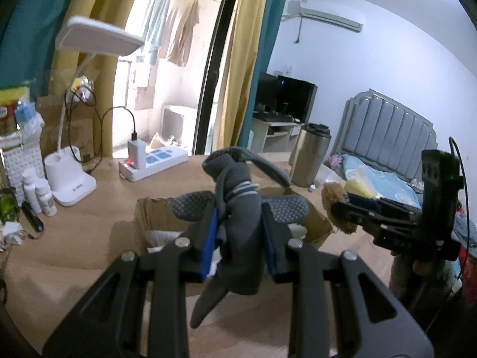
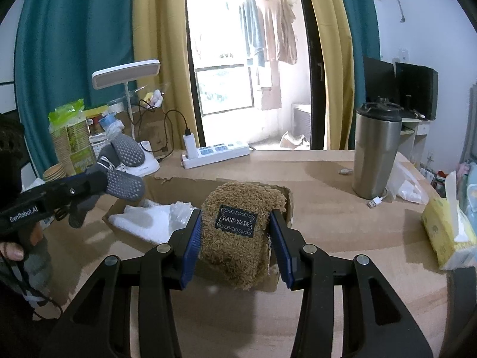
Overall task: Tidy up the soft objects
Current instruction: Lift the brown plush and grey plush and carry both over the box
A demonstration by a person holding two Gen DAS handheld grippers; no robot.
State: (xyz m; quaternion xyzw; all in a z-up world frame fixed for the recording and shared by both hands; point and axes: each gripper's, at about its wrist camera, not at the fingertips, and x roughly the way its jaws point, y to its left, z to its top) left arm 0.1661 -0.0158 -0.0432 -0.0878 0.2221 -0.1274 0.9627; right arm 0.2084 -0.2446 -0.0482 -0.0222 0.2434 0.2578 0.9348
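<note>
1. Nearest to us in the left wrist view, our left gripper (image 1: 238,232) is clamped on a bundle of grey socks (image 1: 238,208) with dotted soles; the blue pads press it from both sides, one sock end hangs below the fingers and a loop of fabric stands up above them.
2. In the right wrist view, our right gripper (image 2: 235,238) is closed around a fuzzy brown sock (image 2: 241,232) bearing a dark "HAND MADE" label, squeezed between its blue pads.
3. Both bundles are held in the air above an open cardboard box (image 2: 131,200) that sits on the wooden bench (image 2: 342,238); the grey socks are over its left part, the brown sock over its near right edge.
4. Inside the box lies something white and soft (image 2: 143,220), beside crinkled clear plastic (image 2: 182,208).
5. To the right on the bench sits a yellow tissue pack (image 2: 447,232), and farther back a steel tumbler (image 2: 375,155) with a dark lid stands upright.
6. Behind the box, a white power strip (image 2: 217,152) with a charger plugged in lies near the bench's far edge.
7. At the far left stands a white desk lamp (image 2: 128,74) among bottles and packets.
</note>
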